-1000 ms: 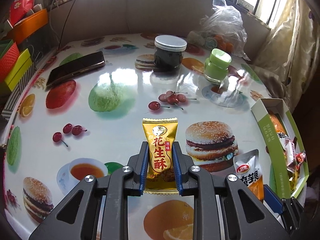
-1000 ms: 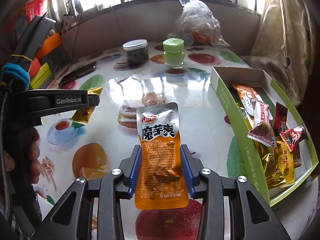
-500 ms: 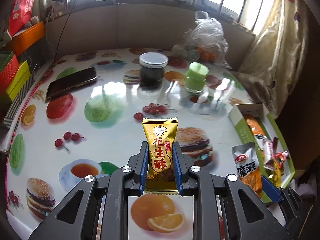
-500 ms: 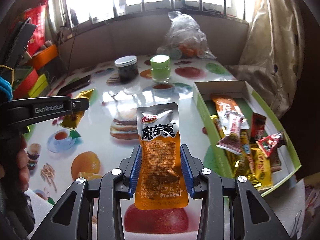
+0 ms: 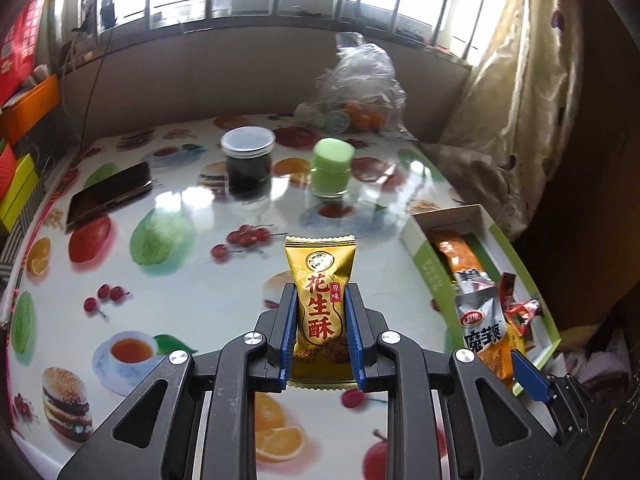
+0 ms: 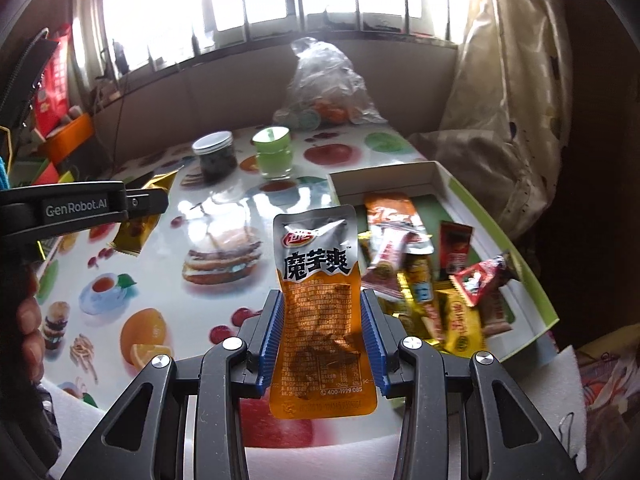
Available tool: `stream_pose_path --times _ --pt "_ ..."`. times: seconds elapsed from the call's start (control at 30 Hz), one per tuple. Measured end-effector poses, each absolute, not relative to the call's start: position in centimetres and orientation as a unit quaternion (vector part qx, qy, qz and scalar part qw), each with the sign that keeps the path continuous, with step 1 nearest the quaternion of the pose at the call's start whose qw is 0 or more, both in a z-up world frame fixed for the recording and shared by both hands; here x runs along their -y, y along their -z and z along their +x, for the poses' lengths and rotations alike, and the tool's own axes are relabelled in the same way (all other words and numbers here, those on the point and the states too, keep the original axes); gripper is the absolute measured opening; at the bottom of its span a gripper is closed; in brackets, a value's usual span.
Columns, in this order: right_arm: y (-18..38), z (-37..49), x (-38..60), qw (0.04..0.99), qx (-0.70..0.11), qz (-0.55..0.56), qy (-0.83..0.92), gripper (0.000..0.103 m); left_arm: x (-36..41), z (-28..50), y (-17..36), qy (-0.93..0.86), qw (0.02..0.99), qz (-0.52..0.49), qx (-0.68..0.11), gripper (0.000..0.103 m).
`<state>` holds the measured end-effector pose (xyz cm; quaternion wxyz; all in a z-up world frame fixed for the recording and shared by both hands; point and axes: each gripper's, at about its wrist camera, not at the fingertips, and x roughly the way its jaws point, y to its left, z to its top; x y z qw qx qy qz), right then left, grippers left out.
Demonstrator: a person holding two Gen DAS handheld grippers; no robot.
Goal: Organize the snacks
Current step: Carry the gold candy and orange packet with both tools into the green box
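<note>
My left gripper [image 5: 321, 300] is shut on a gold peanut-candy packet [image 5: 320, 280] and holds it upright above the table. It also shows in the right wrist view [image 6: 138, 228] at the left. My right gripper [image 6: 322, 300] is shut on an orange-and-silver konjac snack pouch [image 6: 320, 280], lifted above the table's near edge; the pouch also shows in the left wrist view [image 5: 484, 328]. The green-and-white snack box [image 6: 532, 280] lies to the right, holding several wrapped snacks [image 6: 424, 280].
A dark jar with a white lid [image 5: 247, 160], a green jar [image 5: 332, 168] and a phone [image 5: 108, 196] stand farther back on the fruit-printed table [image 5: 180, 272]. A clear plastic bag [image 5: 360, 92] sits at the back. A curtain [image 5: 520, 112] hangs on the right.
Both grippers have risen and drawn back from the table with their packets still held. The snack box now sits closer under the right gripper's view.
</note>
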<state>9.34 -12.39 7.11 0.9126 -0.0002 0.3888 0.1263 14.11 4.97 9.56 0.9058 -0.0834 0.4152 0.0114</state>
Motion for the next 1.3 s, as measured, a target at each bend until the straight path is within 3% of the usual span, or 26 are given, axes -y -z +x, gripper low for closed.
stream_pose_path --times 0.63,1.3 --pt "-7.3 10.3 19.8 0.920 -0.386 0.030 -0.062 0.037 3.5 16.7 -9.6 0.061 0.901 -0.057 -0.427 0.024" --pt "-5.3 13.7 23.3 0.910 -0.412 0.036 -0.037 0.037 8.8 18.9 -6.2 0.113 0.877 -0.049 -0.464 0.024"
